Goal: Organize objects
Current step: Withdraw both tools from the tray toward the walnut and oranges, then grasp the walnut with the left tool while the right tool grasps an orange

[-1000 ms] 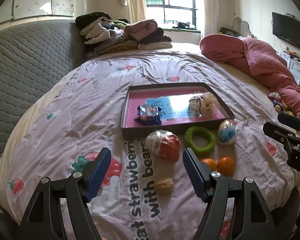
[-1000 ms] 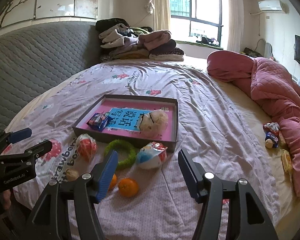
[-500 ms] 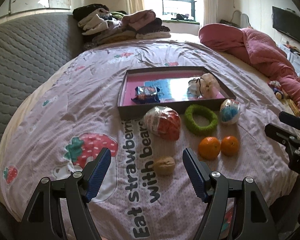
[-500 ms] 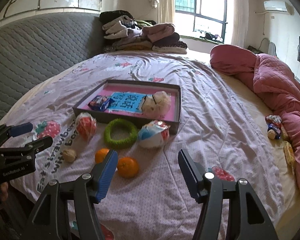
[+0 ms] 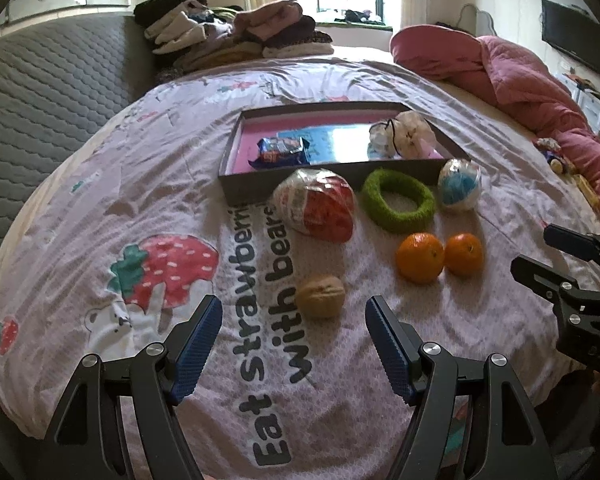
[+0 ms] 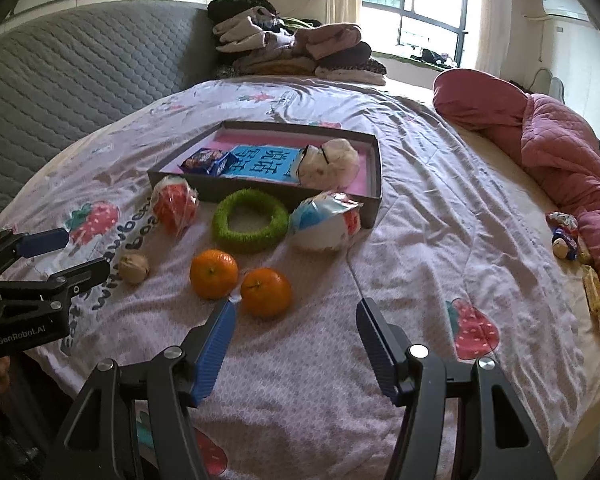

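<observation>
a shallow grey cardboard tray with a pink floor [image 5: 236, 188] [image 6: 374, 204] lies on the pale pink bedsheet printed with strawberries and dark lettering [image 5: 100, 200] [image 6: 440, 200]. inside it, a blue foil snack packet [image 5: 282, 150] [image 6: 208, 161] sits toward its left end, a blue printed card [image 5: 340, 142] [image 6: 266, 162] lies flat in the middle, and a cream knotted plastic bag [image 5: 404, 136] [image 6: 328, 162] fills its right end.

just in front of the tray's near wall stand three things in a row: a red and white wrapped egg-shaped treat [image 5: 316, 210] [image 6: 174, 204], a fuzzy green ring [image 5: 398, 202] [image 6: 251, 222], and a blue and white wrapped egg-shaped treat [image 5: 459, 184] [image 6: 324, 220]. nearer the cameras, two round oranges [image 5: 420, 258] [image 6: 214, 274] rest side by side, touching or nearly so, and a tan walnut [image 5: 320, 296] [image 6: 134, 267] lies apart to their left.

the left gripper [image 5: 294, 314] [image 6: 82, 254] hovers over the sheet with its blue-padded jaws spread wide and nothing between them; in its own view the walnut sits just beyond the gap. the right gripper [image 6: 296, 316] [image 5: 538, 250] is likewise spread and empty, its left pad close beside the nearer orange.

farther out, a crumpled pink quilt [image 5: 520, 76] [image 6: 560, 148] lies along the right side, a heap of folded clothes [image 5: 228, 36] [image 6: 296, 48] sits at the far end, and a grey quilted headboard [image 5: 52, 80] [image 6: 80, 68] runs along the left.
</observation>
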`<state>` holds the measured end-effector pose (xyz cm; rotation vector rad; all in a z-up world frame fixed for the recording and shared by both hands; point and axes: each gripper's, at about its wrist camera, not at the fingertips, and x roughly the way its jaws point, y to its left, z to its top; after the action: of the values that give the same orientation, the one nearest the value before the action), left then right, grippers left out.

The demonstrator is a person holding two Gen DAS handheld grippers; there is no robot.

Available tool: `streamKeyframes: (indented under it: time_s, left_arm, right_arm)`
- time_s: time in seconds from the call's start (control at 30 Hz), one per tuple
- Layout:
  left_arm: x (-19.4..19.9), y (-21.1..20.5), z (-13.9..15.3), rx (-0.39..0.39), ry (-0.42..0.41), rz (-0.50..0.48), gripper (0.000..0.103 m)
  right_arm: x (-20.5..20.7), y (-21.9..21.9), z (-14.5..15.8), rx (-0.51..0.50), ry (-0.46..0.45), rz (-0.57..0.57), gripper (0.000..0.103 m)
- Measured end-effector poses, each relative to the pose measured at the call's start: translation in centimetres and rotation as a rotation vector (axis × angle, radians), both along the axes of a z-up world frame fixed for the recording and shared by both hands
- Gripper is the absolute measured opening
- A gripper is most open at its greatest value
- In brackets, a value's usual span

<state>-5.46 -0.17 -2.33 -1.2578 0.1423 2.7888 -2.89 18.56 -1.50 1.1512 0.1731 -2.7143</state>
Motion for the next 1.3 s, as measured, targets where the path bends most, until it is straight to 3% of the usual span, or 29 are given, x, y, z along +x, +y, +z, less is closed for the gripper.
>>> streamKeyframes:
  time_s: [1.3]
  left_arm:
    - [-3.6,0.4,-4.5,0.045,-0.06,0.004,0.075]
  right_arm:
    - [-4.1,-1.5,-5.1,0.028,-0.056,0.012,0.066]
